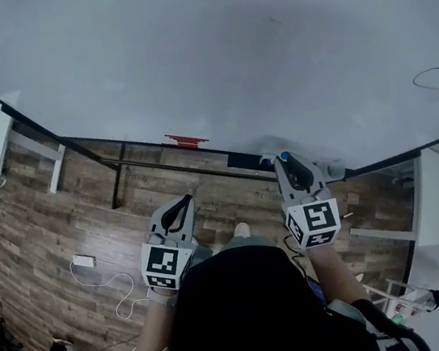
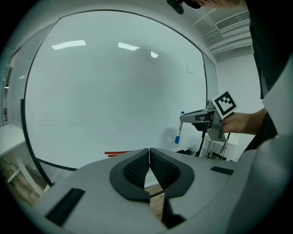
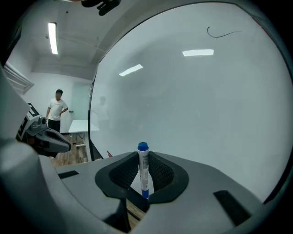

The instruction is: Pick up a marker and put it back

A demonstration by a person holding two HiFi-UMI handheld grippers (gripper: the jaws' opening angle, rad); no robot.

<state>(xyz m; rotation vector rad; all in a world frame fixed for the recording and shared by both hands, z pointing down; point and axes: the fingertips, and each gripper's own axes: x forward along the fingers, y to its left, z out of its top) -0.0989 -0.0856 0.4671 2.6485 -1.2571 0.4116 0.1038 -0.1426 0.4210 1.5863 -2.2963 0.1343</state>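
The pick-up half of the task appears done: the right gripper [image 3: 143, 177] is clamping a white cylindrical marker with a blue cap [image 3: 143, 160] upright between its ribbed black pads, cap uppermost, in front of a large pale glossy whiteboard [image 1: 210, 57]. The left gripper [image 2: 149, 165] is idling beside it, its jaws pressed together on nothing. The return is judged to be the step in hand; it is calling for the right gripper to be lowered toward the board's dark lower edge [image 1: 141, 145], the marker to be laid down there, and the jaws to be parted. In the head view the right gripper [image 1: 287, 162] is covering the stretch of edge directly ahead of it, so the resting place is not showing. A small red object [image 1: 186, 140] on that edge is too small to identify, and the marker's lower end is disappearing into the cleft of the jaws.
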